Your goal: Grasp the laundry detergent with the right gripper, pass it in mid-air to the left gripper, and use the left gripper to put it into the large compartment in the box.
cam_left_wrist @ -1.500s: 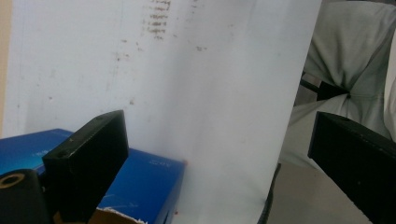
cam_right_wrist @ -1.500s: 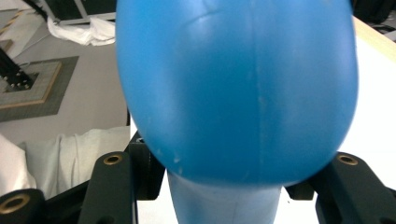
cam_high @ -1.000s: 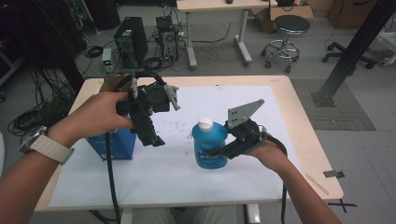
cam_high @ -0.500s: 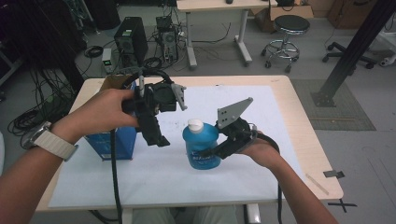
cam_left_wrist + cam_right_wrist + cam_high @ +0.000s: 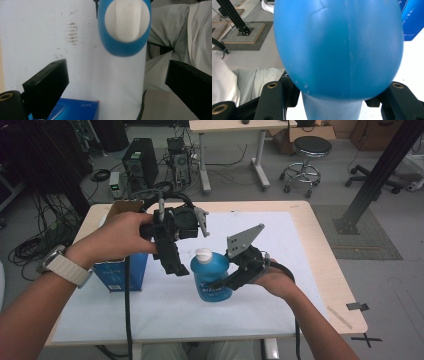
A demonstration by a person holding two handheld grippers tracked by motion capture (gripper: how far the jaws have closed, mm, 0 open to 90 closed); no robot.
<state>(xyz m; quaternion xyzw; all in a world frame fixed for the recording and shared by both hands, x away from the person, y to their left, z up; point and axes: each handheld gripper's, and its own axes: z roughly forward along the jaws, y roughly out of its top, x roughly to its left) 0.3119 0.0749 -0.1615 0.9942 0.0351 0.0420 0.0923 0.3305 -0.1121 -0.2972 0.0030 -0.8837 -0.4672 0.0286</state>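
**Blue bottle held in the right claw, left claw open above its cap**

A round blue plastic bottle (image 5: 212, 280) with a white cap (image 5: 203, 253) is seen in the middle of the bench (image 5: 320, 265), over the white sheet (image 5: 165, 310) that covers the light wooden top. The bottle is gripped low on its side by the right claw (image 5: 225, 282). In the right gripper view, the blue body (image 5: 338, 47) is pressed between the two black jaws. The right claw is held by the person's right hand (image 5: 275, 280), which comes in from the bottom right.

The left claw (image 5: 172, 262) is held by the left hand (image 5: 117, 237), just to the left of the bottle and a little above it. Its jaws are spread wide apart and nothing is held in them. In the left gripper view, the white cap (image 5: 127, 20) is seen from above, in the gap beyond the two black jaws, nearer the right one.

A dark blue cardboard box (image 5: 120, 270) is seen standing on the bench behind the left hand, with its brown flap open at the top. A pale watch strap (image 5: 65, 270) is worn on the left wrist.
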